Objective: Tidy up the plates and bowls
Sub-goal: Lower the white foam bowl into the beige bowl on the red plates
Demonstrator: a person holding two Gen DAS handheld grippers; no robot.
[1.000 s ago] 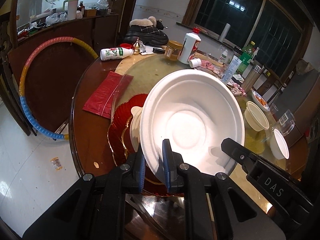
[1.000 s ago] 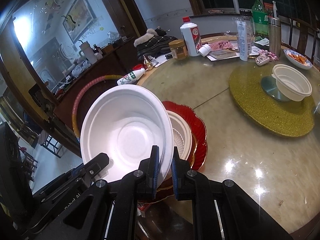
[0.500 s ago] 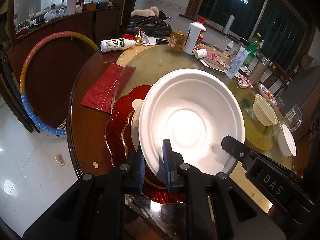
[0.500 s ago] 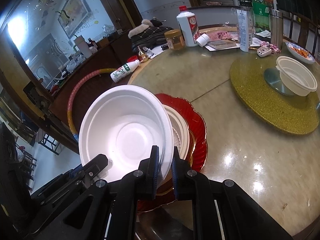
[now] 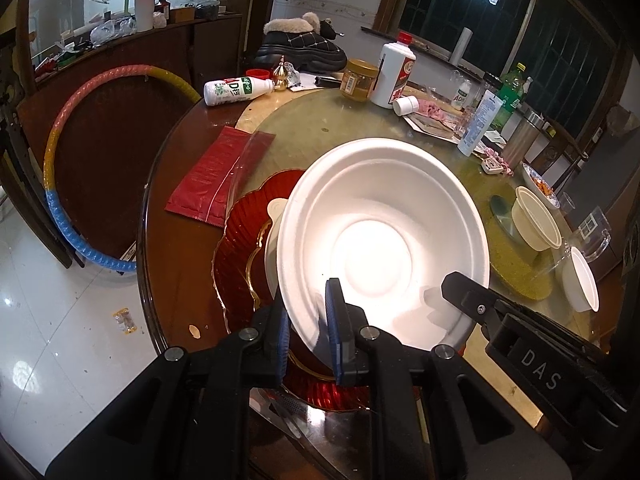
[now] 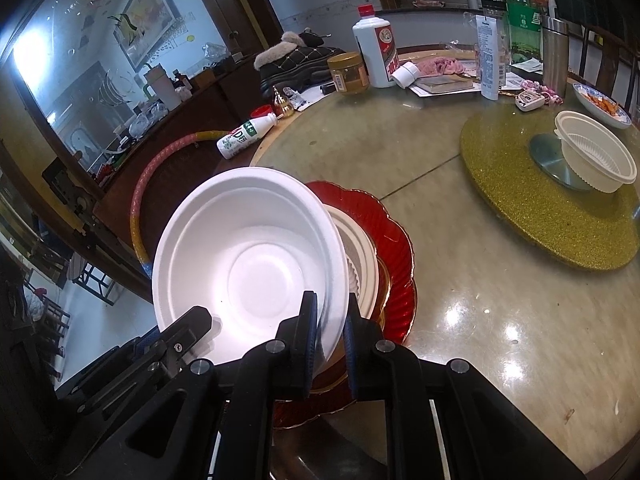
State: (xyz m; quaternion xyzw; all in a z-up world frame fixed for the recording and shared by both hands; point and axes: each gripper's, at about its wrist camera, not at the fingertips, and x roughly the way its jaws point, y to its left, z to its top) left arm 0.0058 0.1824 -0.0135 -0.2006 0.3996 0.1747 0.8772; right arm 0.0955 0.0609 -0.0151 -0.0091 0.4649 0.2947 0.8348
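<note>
Rim of the white bowl is pinched by the left gripper at lower centre and by the right gripper opposite. Uneven pull could crease or drop it onto the red plate stack beneath; beyond, the cream bowl could be knocked.

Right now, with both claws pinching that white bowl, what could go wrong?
The white bowl looks thin; the left gripper and right gripper grip opposite rim edges, so pulling apart might bend or tear it. It hangs tilted over the cream bowl on the red plate, near the table edge; a clumsy drop could knock them.
</note>
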